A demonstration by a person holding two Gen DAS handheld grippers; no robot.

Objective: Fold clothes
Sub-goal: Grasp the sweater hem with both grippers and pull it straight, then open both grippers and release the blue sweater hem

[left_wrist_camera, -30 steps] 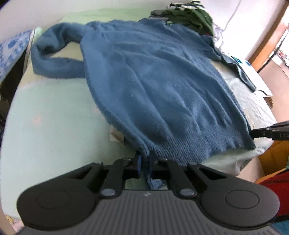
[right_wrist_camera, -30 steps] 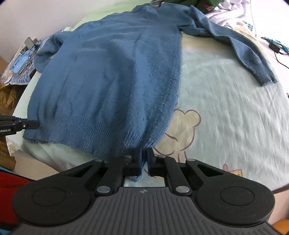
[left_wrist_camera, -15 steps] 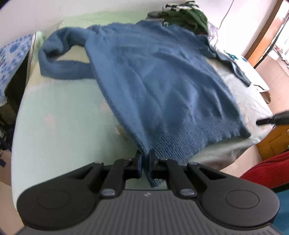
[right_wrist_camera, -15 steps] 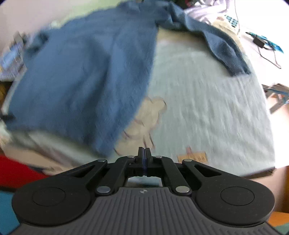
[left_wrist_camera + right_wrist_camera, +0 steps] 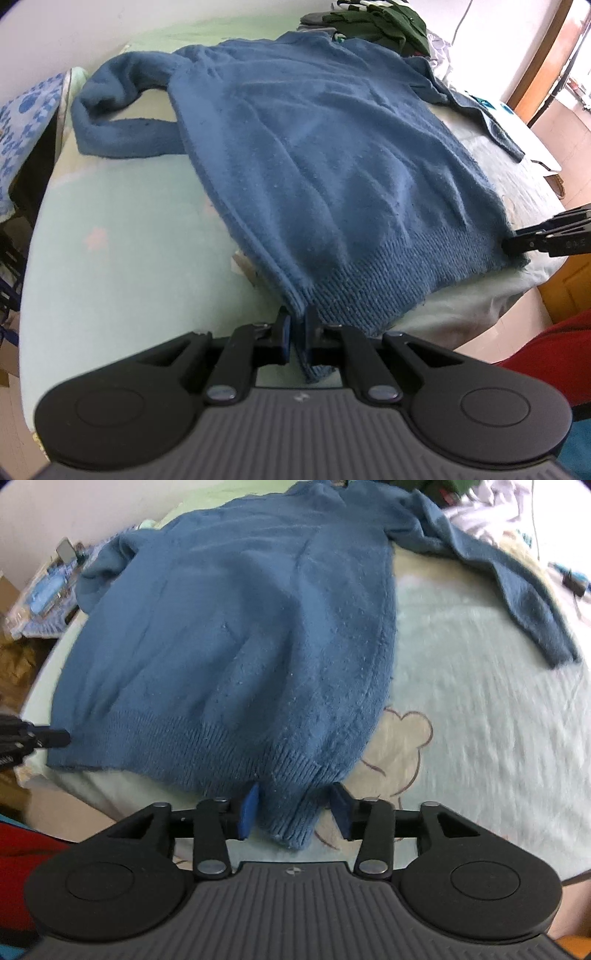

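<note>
1. Looking along both grippers, we see a blue knitted sweater (image 5: 332, 155) spread flat on a bed (image 5: 110, 229), its fuzzy body ending in a ribbed hem along the near edge of the mattress.
2. Our left gripper (image 5: 296, 334) has its fingers pinched tight on the near left corner of that ribbed hem; a small tab of knit pokes out below the blue pads.
3. Our right gripper (image 5: 295, 812) has its fingers opening; the near right hem corner hangs between them, and the blue pads (image 5: 248, 812) stand clear of the wool on both sides.
4. The bed wears a pale green sheet, soft and slightly rumpled, printed with a cream bear outline (image 5: 399, 738) just right of the sweater.
5. One sleeve (image 5: 122, 110) curls in a loop on the far left; the other sleeve (image 5: 517, 590) trails away to the far right, lying straight.
6. Dark green clothes (image 5: 384, 22) are heaped at the far end, cut off by the frame edge.
7. Something red (image 5: 554, 362) shows at the near right below the mattress; we cannot make out what it is.
8. Clutter to the left of the bed is blurred and hard to read.
</note>
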